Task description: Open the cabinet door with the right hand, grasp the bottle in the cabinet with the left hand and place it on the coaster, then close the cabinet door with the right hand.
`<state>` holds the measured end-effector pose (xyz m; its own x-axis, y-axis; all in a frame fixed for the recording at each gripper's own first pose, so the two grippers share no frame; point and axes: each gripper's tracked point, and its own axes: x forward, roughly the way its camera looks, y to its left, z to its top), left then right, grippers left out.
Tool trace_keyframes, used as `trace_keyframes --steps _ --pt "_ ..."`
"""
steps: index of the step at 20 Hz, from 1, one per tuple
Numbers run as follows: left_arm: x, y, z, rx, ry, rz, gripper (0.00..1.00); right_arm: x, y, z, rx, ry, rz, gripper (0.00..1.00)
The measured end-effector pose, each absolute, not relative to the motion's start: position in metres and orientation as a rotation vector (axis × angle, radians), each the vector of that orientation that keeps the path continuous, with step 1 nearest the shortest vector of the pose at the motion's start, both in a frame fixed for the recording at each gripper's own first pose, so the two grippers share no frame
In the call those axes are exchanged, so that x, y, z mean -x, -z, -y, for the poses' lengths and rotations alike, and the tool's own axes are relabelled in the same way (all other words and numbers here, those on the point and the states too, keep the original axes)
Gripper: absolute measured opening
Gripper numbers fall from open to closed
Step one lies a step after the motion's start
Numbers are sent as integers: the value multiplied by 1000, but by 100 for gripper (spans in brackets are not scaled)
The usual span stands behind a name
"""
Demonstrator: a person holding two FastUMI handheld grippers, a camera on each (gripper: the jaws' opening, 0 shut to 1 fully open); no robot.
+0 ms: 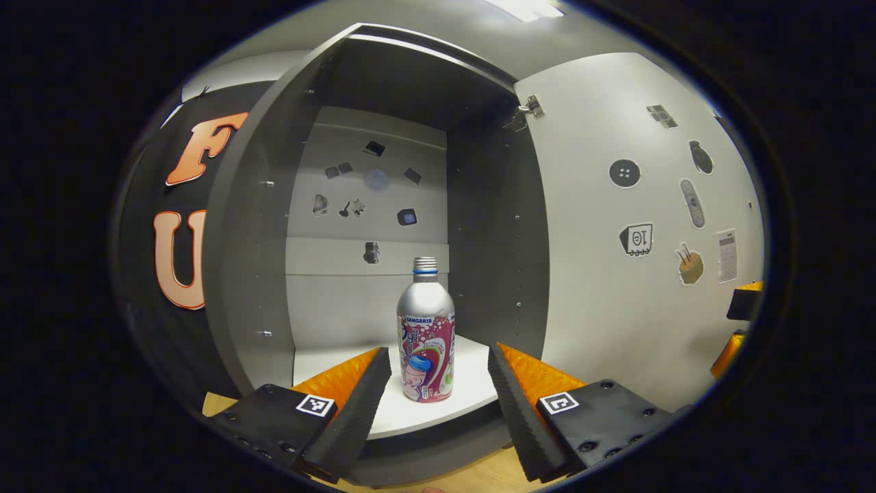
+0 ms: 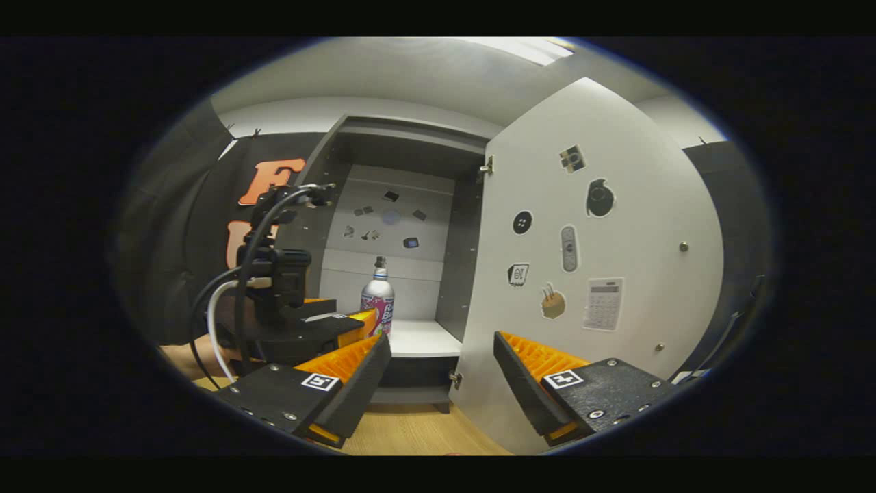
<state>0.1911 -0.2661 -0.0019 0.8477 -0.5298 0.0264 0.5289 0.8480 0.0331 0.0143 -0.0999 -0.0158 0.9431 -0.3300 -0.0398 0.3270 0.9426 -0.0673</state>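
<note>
The cabinet door (image 1: 636, 226) stands swung wide open to the right of the cabinet (image 1: 369, 205), and the bottle (image 1: 426, 332) stands upright on the cabinet's white shelf (image 1: 472, 383), near its front edge. The left gripper (image 1: 438, 383) is spread, a finger on either side of the bottle without touching it. The right gripper (image 2: 441, 373) is spread too, empty, before the door's lower edge.

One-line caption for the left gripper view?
Open left gripper approaches the bottle standing upright in the cabinet, door swung open.
</note>
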Motion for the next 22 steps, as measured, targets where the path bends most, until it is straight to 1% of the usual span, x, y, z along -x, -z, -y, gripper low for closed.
trace_keyframes --steps 2,4,7,13,17,18,20,22 --pt "-210 3 270 -26 553 47 94 -24 19 94 68 319 -57 94" --pt "-226 6 273 -43 539 45 94 -33 21 92 65 306 -56 94" --pt "-244 13 287 -54 554 39 93 -47 25 93 45 290 -52 95" --pt "-274 18 299 -75 534 40 94 -52 42 110 14 302 -91 95" --pt "-279 19 307 -94 535 40 94 -49 41 115 -6 304 -83 95" --pt "-280 19 308 -98 536 39 93 -48 40 115 -2 304 -80 94" --pt "-279 18 308 -104 543 38 86 -44 40 115 11 304 -82 95" --pt "-279 18 308 -104 541 37 86 -42 41 114 14 296 -85 95"
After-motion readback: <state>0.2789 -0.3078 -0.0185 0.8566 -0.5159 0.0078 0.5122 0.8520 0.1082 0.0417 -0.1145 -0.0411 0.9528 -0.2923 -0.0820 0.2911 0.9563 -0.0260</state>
